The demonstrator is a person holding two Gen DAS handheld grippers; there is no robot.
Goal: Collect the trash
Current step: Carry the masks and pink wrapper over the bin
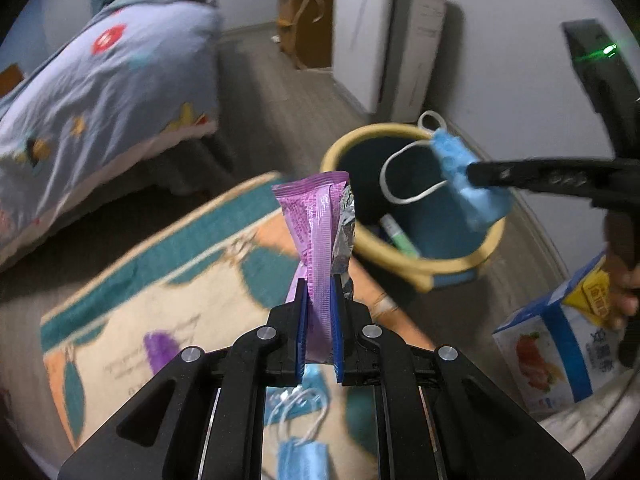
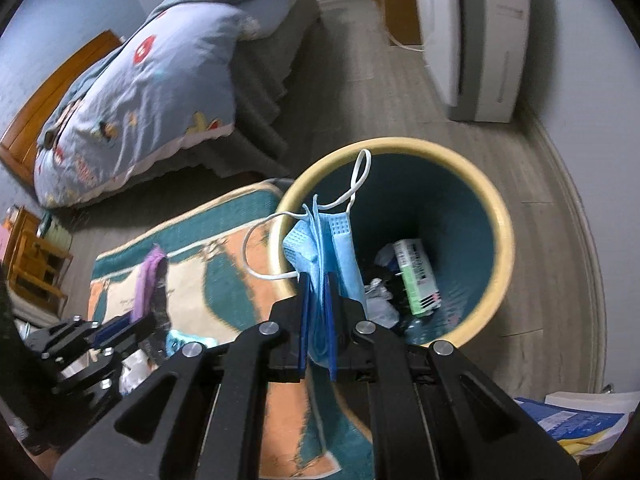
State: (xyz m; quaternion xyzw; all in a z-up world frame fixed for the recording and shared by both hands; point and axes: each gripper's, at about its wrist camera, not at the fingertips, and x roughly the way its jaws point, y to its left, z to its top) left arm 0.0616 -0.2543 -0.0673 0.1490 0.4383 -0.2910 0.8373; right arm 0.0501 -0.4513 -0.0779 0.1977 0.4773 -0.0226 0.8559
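Trash bin [image 2: 502, 216] already holding scraps; right gripper [image 2: 319, 300] pinching blue mask [image 2: 340, 252] over it, left gripper [image 1: 320, 304] pinching purple wrapper [image 1: 316, 232] (1 mask [image 1: 304, 460] lying on rug [image 1: 160, 280]).

My left claw [image 1: 319, 300] is black plastic with two flat blue pads [image 1: 301, 320] inside. Four round silver screws [image 1: 267, 333] sit on its black bars. My right claw [image 2: 319, 300] looks just the same, black with blue pads and shiny screws [image 2: 268, 328]. A small green light [image 1: 610, 49] glows on it. My bare hand [image 1: 624, 284] shows.
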